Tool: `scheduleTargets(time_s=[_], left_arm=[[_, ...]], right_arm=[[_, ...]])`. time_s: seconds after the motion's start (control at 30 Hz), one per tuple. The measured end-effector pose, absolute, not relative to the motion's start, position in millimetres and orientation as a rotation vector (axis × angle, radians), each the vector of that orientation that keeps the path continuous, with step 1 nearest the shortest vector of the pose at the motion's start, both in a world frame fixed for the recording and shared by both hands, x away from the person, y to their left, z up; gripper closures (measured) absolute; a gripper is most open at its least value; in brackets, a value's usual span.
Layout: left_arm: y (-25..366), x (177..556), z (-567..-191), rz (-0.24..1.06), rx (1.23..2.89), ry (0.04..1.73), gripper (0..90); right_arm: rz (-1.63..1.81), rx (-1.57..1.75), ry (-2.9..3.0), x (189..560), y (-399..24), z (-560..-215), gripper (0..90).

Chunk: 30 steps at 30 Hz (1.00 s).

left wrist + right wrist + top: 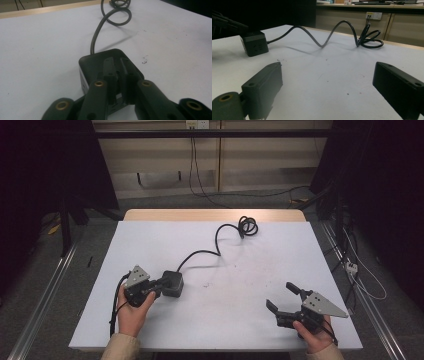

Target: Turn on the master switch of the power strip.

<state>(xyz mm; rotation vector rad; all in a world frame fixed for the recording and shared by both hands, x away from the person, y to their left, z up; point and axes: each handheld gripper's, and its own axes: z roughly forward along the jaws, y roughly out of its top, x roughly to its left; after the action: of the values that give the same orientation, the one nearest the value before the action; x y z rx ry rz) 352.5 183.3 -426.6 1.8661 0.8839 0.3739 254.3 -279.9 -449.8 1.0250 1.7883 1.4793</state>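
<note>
No readable writing anywhere. Left claw (164,283) is pinched nearly closed on the black socket cube (173,283) at the table's (260,265) near left — right claw (282,298) gapes wide, empty, near right.

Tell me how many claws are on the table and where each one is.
2. The left claw sits near the table's front left, closed over the top of the black power cube. The right claw is near the front right, open and holding nothing.

Beige sleeves (121,347), black brass-screwed jaws
</note>
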Motion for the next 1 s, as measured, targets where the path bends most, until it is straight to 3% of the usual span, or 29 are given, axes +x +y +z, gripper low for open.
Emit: scheduleTargets(time_s=[0.13,0.3,0.53,1.0], left_arm=[[189,350,-421,0.369,1.797,0.889,69.7],[196,347,-419,0.35,1.773,0.907,46.3],[205,344,-416,0.344,1.768,0.911,28.4],[215,341,-420,0.335,1.778,0.894,11.6]], right_arm=[[1.482,1.02,1.795,256,-278,-450,8.4],[1.486,1.012,1.804,258,-275,-450,8.4],[1.492,1.009,1.809,260,-273,-450,8.4],[1.492,1.006,1.818,261,-272,-450,8.4]])
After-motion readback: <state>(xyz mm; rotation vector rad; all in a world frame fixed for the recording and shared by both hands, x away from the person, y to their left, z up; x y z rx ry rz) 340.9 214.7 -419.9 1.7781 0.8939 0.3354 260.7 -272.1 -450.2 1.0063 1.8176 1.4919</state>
